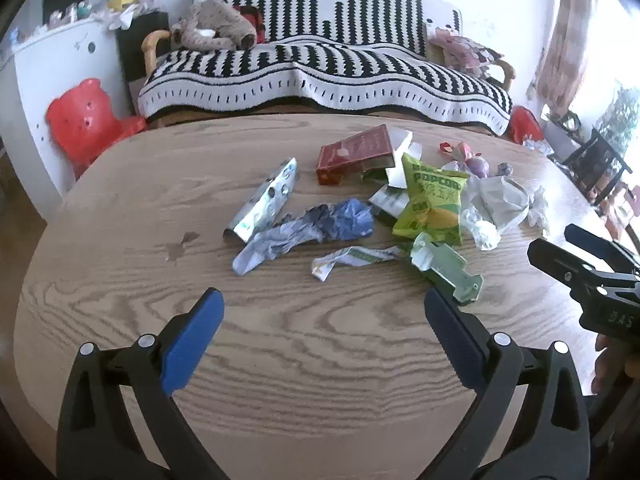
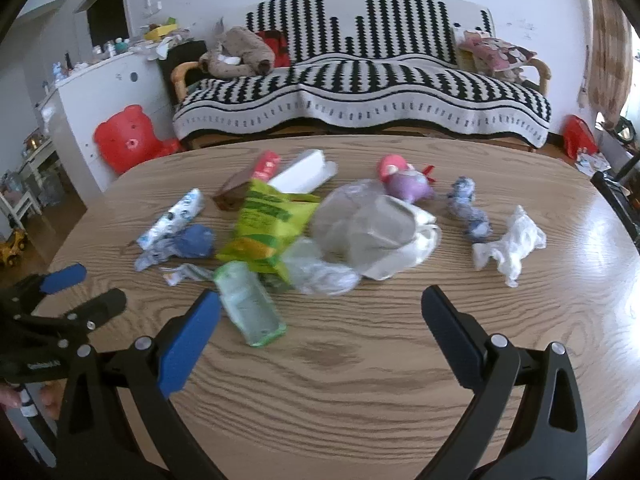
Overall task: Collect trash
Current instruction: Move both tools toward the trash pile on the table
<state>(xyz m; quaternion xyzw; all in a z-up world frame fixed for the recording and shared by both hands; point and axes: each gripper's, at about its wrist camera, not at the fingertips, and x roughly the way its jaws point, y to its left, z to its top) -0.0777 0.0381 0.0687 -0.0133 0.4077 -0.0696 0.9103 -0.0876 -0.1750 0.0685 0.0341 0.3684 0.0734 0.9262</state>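
Trash, uncollected, all lying loose mid-desk (image 1: 120, 360): green popcorn bag (image 1: 434, 204), red carton (image 1: 356, 152), crumpled blue wrapper (image 1: 320, 228), silver foil pack (image 1: 264, 200), flattened green box (image 2: 252, 304), grey-white plastic bag (image 2: 372, 232), white tissue wad (image 2: 508, 246), purple-pink toy (image 2: 404, 180). Left gripper (image 1: 324, 336) and right gripper (image 2: 320, 328): jaws wide, empty, poised short of the pile. No bin in view. Progress judged nil; every piece remains to be picked up.
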